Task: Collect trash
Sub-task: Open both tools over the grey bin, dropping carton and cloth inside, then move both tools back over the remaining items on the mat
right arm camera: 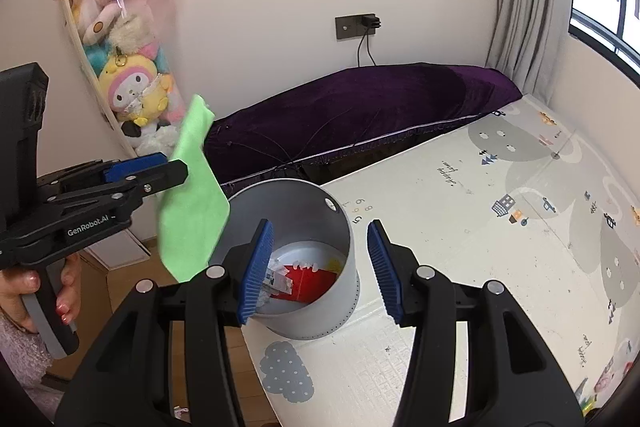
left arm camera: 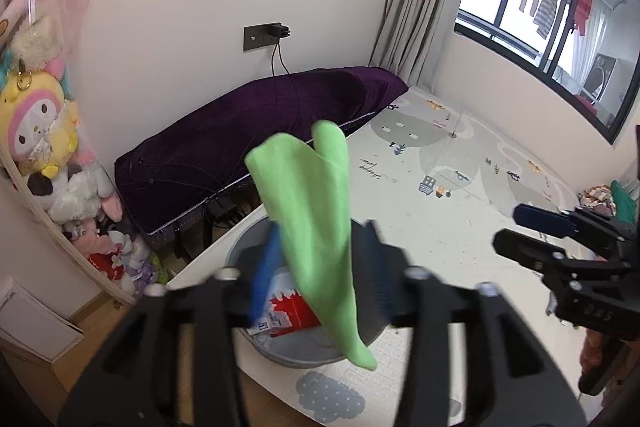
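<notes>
A green cloth [left arm camera: 308,211] hangs blurred in the air between the jaws of my left gripper [left arm camera: 320,267], which stand wide apart and do not press on it. It hovers over a grey round bin [left arm camera: 240,251] that holds a red package [left arm camera: 292,311] and other wrappers. In the right wrist view the same cloth [right arm camera: 192,211] sits at the tip of the left gripper [right arm camera: 172,163], above the bin's [right arm camera: 320,315] left rim. My right gripper [right arm camera: 320,267] is open over the bin with nothing between its pads; it also shows at the right edge of the left wrist view [left arm camera: 506,229].
The bin stands on a patterned play mat [right arm camera: 480,227] at its edge beside wood floor [right arm camera: 120,279]. A purple-covered long object [right arm camera: 360,107] lies along the wall with cables. A hanging bag of plush toys [right arm camera: 120,67] is at left. A hand [right arm camera: 60,291] holds the left gripper's handle.
</notes>
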A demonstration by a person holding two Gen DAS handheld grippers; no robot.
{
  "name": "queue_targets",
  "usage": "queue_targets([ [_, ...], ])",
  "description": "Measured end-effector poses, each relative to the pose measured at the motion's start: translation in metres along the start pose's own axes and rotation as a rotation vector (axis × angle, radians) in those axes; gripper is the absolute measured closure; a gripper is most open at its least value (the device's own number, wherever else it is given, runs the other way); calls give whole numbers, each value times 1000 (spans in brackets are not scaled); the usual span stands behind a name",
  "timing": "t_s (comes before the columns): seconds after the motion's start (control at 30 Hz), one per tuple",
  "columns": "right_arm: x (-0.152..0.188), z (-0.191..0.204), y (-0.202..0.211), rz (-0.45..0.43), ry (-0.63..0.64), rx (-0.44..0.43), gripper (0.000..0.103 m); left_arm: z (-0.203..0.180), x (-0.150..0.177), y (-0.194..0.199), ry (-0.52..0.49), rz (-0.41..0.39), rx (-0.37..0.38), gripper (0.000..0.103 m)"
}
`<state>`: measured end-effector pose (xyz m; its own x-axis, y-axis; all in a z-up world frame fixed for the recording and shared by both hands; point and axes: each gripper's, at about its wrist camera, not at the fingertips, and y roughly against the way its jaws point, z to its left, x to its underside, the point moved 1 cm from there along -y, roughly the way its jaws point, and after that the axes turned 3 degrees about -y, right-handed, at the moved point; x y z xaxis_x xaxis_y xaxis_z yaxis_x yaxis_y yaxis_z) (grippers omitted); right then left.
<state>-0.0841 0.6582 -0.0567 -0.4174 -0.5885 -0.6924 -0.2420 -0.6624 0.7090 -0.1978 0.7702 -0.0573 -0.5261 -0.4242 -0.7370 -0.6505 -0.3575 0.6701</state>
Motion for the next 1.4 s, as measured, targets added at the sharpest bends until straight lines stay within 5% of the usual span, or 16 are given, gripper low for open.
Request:
queue_targets([
  [0.03, 2, -3, 3, -3, -6, 10, 56, -1, 0, 0, -1, -22, -2, 22],
  [0.4, 27, -36, 35, -16, -96, 85, 55, -22, -4, -8, -23, 3, 57, 22],
  [0.67, 61, -70, 68, -33, -197, 171, 51, -78, 8, -8, -115, 24, 154, 22],
  [1.03, 151, -160, 166, -77, -415, 357, 51, -220, 32, -4, -300, 55, 340, 22],
  [1.4, 284, -271, 317, -128, -516, 436, 51, -386, 98, 52, -354, 60, 356, 22],
])
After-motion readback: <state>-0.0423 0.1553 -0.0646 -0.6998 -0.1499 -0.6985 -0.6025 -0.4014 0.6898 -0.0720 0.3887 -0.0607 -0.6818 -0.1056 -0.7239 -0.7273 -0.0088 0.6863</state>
